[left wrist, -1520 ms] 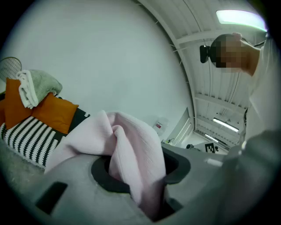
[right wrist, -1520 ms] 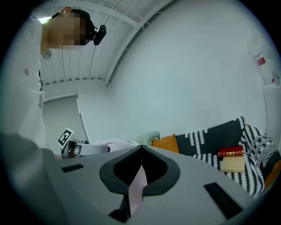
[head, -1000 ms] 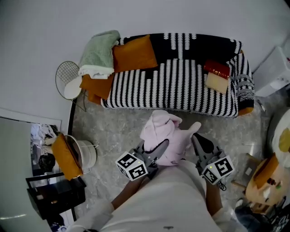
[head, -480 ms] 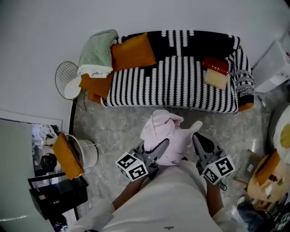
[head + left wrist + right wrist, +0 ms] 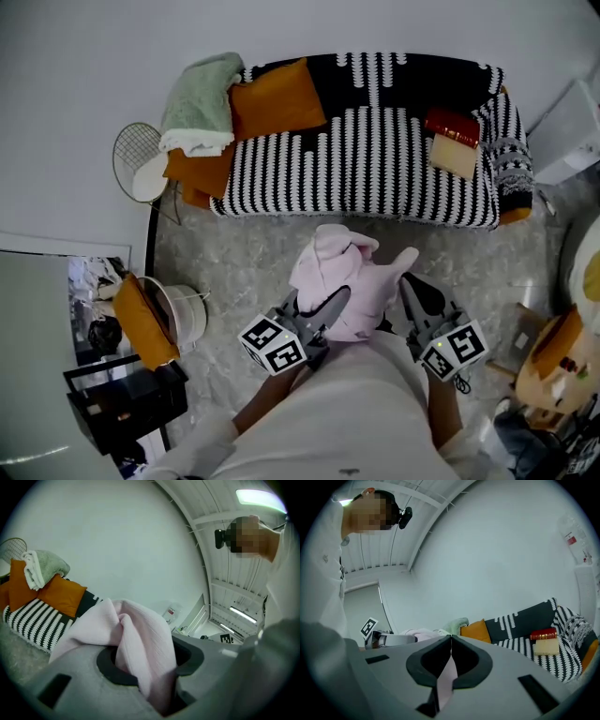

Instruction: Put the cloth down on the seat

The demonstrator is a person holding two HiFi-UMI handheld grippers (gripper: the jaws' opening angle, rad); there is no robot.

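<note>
Cloth (image 5: 339, 267) bunched, hiding left tongs (image 5: 333, 302) tips; both clenched on it, right tongs (image 5: 411, 287) pinching thin edge.

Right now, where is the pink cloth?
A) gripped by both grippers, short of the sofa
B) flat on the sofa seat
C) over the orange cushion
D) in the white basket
A: the left gripper and the right gripper both pinch the pink cloth, above the floor in front of the sofa.
</note>
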